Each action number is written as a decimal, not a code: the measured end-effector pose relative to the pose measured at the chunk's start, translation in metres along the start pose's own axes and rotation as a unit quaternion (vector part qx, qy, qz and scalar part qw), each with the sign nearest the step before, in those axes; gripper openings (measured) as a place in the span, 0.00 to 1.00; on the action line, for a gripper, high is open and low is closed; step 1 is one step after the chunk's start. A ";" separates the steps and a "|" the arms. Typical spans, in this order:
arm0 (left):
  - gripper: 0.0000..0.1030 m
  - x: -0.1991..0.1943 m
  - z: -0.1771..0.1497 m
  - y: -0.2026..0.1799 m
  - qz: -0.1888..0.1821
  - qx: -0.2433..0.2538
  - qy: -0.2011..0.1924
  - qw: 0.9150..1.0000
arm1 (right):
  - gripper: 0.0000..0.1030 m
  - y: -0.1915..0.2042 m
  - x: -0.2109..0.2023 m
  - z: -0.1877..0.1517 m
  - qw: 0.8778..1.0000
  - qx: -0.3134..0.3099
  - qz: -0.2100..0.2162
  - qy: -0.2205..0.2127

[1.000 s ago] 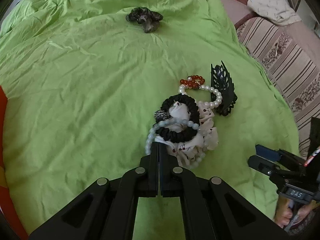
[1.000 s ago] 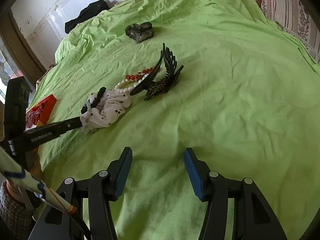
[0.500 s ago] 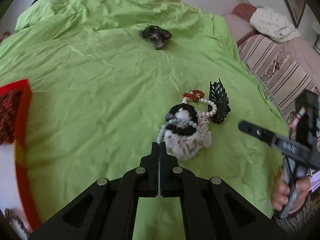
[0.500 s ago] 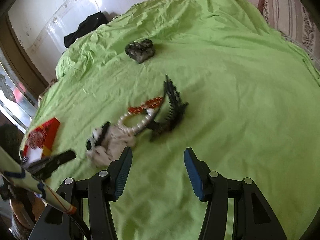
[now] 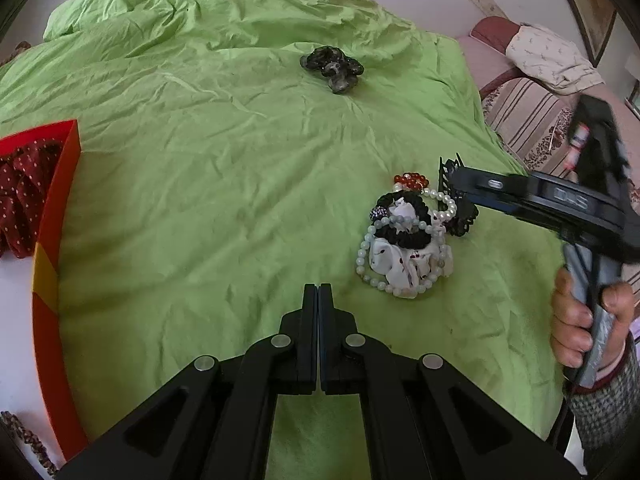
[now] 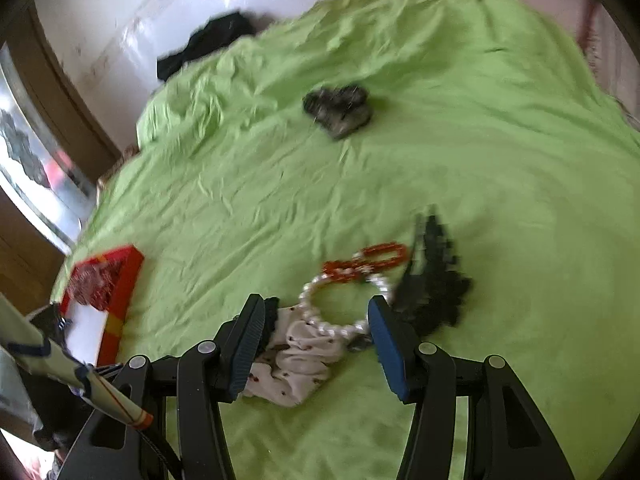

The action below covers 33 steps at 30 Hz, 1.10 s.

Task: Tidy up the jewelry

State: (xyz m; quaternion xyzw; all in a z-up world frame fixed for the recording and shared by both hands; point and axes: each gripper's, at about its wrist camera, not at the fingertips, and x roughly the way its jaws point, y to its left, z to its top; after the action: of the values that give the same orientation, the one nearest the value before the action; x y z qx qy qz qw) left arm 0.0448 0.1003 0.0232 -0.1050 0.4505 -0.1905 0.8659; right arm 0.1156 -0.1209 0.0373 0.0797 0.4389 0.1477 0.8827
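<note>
A pile of jewelry lies on the green bedspread (image 5: 200, 208): a white spotted scrunchie (image 5: 404, 262), a black scrunchie (image 5: 404, 236), a pale bead bracelet (image 5: 362, 258), a pearl bracelet (image 6: 320, 312), red beads (image 6: 368, 258) and a black claw clip (image 6: 434, 284). My left gripper (image 5: 319, 292) is shut and empty, short of the pile to its left. My right gripper (image 6: 316, 316) is open, its fingers straddling the pearl bracelet and white scrunchie. It also shows in the left wrist view (image 5: 460, 180), over the claw clip.
A red box (image 5: 52, 216) with red spotted cloth inside sits at the left edge of the bed. A dark scrunchie (image 5: 332, 66) lies apart at the far side. A striped sofa (image 5: 532, 120) stands to the right of the bed.
My left gripper has pulled back and left, away from the pile, still shut. My right gripper has moved forward over the pile, staying open.
</note>
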 end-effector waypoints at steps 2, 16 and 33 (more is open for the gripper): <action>0.00 0.004 -0.002 0.002 -0.001 -0.004 0.007 1.000 | 0.56 0.002 0.018 0.006 1.000 0.007 -0.003 0.020; 0.00 0.008 -0.002 0.005 -0.010 -0.016 0.010 1.000 | 0.10 0.013 0.065 0.020 0.998 0.018 -0.029 0.058; 0.00 -0.094 0.007 -0.007 -0.082 0.000 -0.102 0.991 | 0.10 0.069 -0.094 0.021 0.996 -0.011 0.002 -0.089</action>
State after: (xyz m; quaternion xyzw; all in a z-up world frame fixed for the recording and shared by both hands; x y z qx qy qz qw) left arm 0.0003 0.1342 0.0988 -0.1604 0.3496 -0.2495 0.8887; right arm 0.0652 -0.0869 0.1392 0.0840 0.3565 0.1462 0.9190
